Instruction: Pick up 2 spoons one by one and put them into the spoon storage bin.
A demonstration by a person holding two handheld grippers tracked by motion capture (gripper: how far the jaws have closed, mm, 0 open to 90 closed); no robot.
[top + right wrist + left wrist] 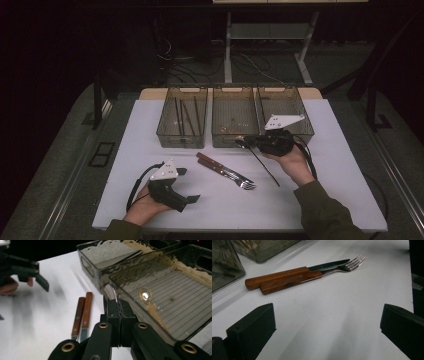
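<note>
Spoon clamped in right tongs, held at the middle bin's near wall, not yet dropped in. Knife and fork lie mid-surface unsorted; left tongs spread wide, empty, near the front edge

I see open white table across the lower frame and down both sides. Three bins wall off the upper centre, and a wood-handled knife and fork lie touching mid-frame, blocking a straight pass between my left gripper and right gripper.
</note>
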